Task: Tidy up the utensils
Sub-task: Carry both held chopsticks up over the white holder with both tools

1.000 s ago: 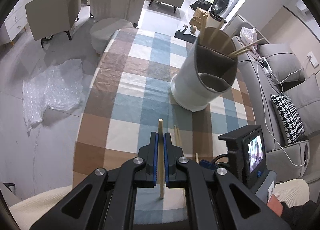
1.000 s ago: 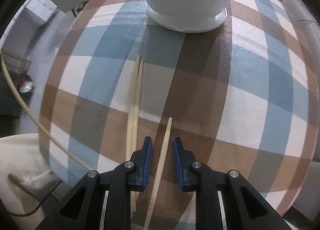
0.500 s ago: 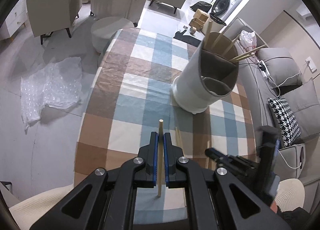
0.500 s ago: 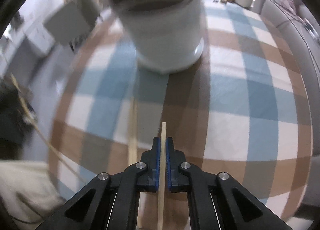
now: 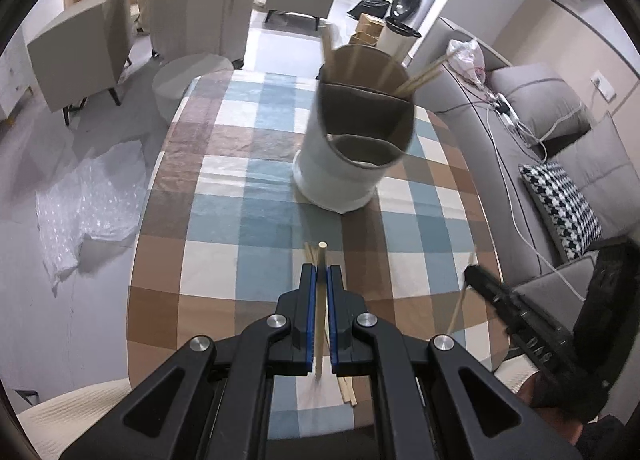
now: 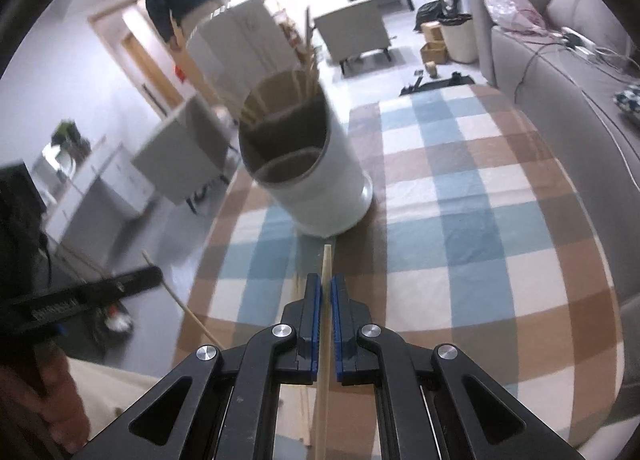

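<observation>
Left wrist view. Left gripper [image 5: 319,280]: fingers pinched narrow on one wooden chopstick [image 5: 320,300], whose tip stands just past the pads. Utensil holder [image 5: 352,139]: white cylinder with inner dividers, upright near the middle of the table [image 5: 224,219], several sticks already leaning in its far compartment. Loose chopsticks [image 5: 347,392]: lying on the checked cloth under the fingers, toward the near edge. Right gripper [image 5: 516,308]: blurred, at the table's right edge, with a thin stick running from it.

Right wrist view. Right gripper [image 6: 325,292]: fingers clamped narrow on a second chopstick [image 6: 325,320], pointing toward the holder [image 6: 316,179]. Left gripper [image 6: 80,300]: blurred at the left, its stick jutting across.

Risks, judged. Each stick is held at one thin point between the pads, so it may pivot or slip during the carry. Both sticks head for the same opening; they could cross or knock each other. A tip striking the rim or a divider could miss the chosen compartment or tip the holder. The sticks already inside splay outward and may deflect an incoming one.
</observation>
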The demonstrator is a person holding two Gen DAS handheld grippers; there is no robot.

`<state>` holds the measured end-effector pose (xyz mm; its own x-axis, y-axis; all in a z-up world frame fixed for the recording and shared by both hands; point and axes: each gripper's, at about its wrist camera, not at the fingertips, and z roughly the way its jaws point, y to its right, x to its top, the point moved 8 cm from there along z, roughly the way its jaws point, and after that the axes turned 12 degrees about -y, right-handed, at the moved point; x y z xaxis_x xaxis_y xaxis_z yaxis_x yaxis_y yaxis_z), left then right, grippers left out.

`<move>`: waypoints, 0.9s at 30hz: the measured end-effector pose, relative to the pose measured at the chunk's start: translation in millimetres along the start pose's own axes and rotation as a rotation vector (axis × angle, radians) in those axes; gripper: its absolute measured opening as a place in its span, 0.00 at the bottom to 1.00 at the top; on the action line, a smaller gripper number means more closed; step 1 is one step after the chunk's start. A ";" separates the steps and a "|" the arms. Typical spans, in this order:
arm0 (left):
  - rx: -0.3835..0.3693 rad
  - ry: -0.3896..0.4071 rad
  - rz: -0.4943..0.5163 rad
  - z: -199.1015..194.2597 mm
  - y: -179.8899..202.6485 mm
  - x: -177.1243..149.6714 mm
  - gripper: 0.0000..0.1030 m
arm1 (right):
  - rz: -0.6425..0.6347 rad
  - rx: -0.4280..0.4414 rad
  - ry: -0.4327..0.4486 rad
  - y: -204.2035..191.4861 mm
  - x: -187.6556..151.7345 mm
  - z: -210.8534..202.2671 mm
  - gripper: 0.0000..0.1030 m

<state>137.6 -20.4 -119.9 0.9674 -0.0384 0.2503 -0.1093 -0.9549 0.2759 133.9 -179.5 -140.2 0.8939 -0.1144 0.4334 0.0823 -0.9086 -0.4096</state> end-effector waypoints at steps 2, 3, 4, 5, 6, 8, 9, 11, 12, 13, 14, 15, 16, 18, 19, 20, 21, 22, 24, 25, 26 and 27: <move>0.005 0.009 0.020 -2.7 8.7 -0.5 0.01 | 0.022 0.019 0.035 1.2 7.6 -2.9 0.04; 0.007 0.012 0.025 -3.9 11.6 -0.6 0.01 | 0.032 0.029 0.063 2.5 10.7 -11.8 0.04; 0.013 0.013 0.033 -5.4 15.6 -0.6 0.01 | 0.033 0.033 0.082 2.4 14.4 -14.9 0.04; 0.019 0.016 0.038 -7.0 18.5 -0.4 0.01 | 0.031 0.036 0.097 1.5 17.0 -19.3 0.04; 0.022 0.020 0.044 -9.4 21.5 -0.1 0.01 | 0.024 0.038 0.120 -0.6 20.8 -25.6 0.04; 0.028 0.031 0.057 -15.3 27.1 2.2 0.01 | 0.009 0.041 0.144 -3.5 24.8 -32.0 0.04; 0.034 0.037 0.065 -18.4 29.3 3.6 0.01 | -0.002 0.039 0.155 -5.4 27.2 -34.9 0.04; 0.041 0.051 0.075 -25.7 31.6 8.5 0.01 | -0.020 0.046 0.179 -10.1 33.8 -40.9 0.04; 0.041 0.057 0.075 -30.2 31.9 12.4 0.01 | -0.027 0.050 0.190 -12.0 36.7 -43.4 0.04; 0.042 0.061 0.070 -33.0 31.7 15.6 0.01 | -0.036 0.054 0.202 -14.3 41.5 -46.2 0.04; 0.039 0.064 0.066 -35.8 31.4 19.2 0.01 | -0.038 0.059 0.210 -15.0 45.1 -47.4 0.04; 0.035 0.068 0.059 -40.3 30.7 25.7 0.01 | -0.031 0.066 0.224 -15.2 52.4 -49.8 0.04; 0.033 0.070 0.054 -42.7 31.0 29.4 0.01 | -0.022 0.070 0.231 -13.5 56.7 -50.3 0.04; 0.027 0.077 0.045 -50.0 31.9 40.4 0.01 | 0.024 0.090 0.253 -8.5 71.9 -53.1 0.05; 0.026 0.083 0.040 -54.7 32.6 48.7 0.01 | 0.045 0.098 0.258 -5.3 77.4 -52.9 0.04; 0.027 0.090 0.039 -58.5 33.5 55.6 0.01 | 0.072 0.109 0.265 -1.8 85.0 -53.9 0.04; 0.027 0.102 0.041 -65.0 34.9 67.1 0.01 | 0.102 0.120 0.279 2.4 95.0 -56.1 0.05; 0.027 0.113 0.042 -69.6 36.5 74.0 0.01 | 0.125 0.125 0.295 5.8 103.3 -59.2 0.05; 0.022 0.135 0.045 -80.3 39.2 91.4 0.01 | 0.173 0.134 0.336 13.5 127.6 -66.9 0.05; 0.020 0.152 0.050 -87.1 41.1 103.2 0.01 | 0.188 0.139 0.353 15.2 138.4 -70.6 0.05; 0.022 0.165 0.055 -92.3 42.4 112.7 0.01 | 0.194 0.145 0.370 15.6 148.3 -74.3 0.05; 0.025 0.181 0.061 -99.3 44.9 126.2 0.01 | 0.191 0.150 0.397 14.0 163.0 -79.5 0.05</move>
<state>232.1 -39.0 16.2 0.9020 -0.0448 0.4295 -0.1585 -0.9595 0.2328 245.8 -242.8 -11.6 0.6634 -0.4457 0.6011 0.0213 -0.7917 -0.6106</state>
